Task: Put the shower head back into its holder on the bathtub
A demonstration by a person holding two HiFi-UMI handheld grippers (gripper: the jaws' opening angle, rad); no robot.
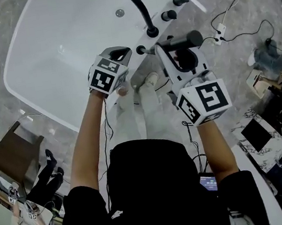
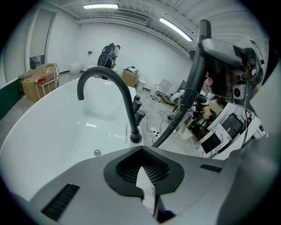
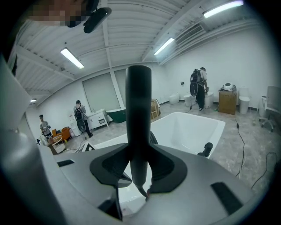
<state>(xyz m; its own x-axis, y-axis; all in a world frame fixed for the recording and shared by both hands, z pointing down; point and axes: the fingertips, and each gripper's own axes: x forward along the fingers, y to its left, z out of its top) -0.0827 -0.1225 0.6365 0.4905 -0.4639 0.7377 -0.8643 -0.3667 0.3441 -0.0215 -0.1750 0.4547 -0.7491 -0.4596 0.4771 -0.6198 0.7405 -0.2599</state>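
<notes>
Right hand-held gripper (image 1: 169, 51) is pinching the slim, black cylindrical shower head (image 1: 185, 40), and its own view shows the pads clamped on the lower part of the handle (image 3: 138, 110), which stands upright between them. It hangs above the near rim of the white oval bathtub (image 1: 67, 47), on the side where the fittings sit. Left hand-held gripper (image 1: 120, 53) floats just beside it over the same rim, jaws pressed together with nothing between them (image 2: 142, 158). On the rim, a small black round socket (image 1: 141, 50) near the foot of the tall black curved faucet (image 1: 131, 2) looks like the holder, and it is empty. Three stubby black knobs (image 1: 169, 15) line up further along that edge. From the left gripper view, a ribbed black hose (image 2: 175, 125) trails down from the shower head. I'd judge the handle to be rigid, smooth and round, so it could twist or slide in the pads, and it looks moderately heavy. The hose is flexible, so it will likely drag and tug sideways. The best grip is mid-handle, squarely across the cylinder, leaving the hose end free to drop into the socket. The task's last step is not done yet.
</notes>
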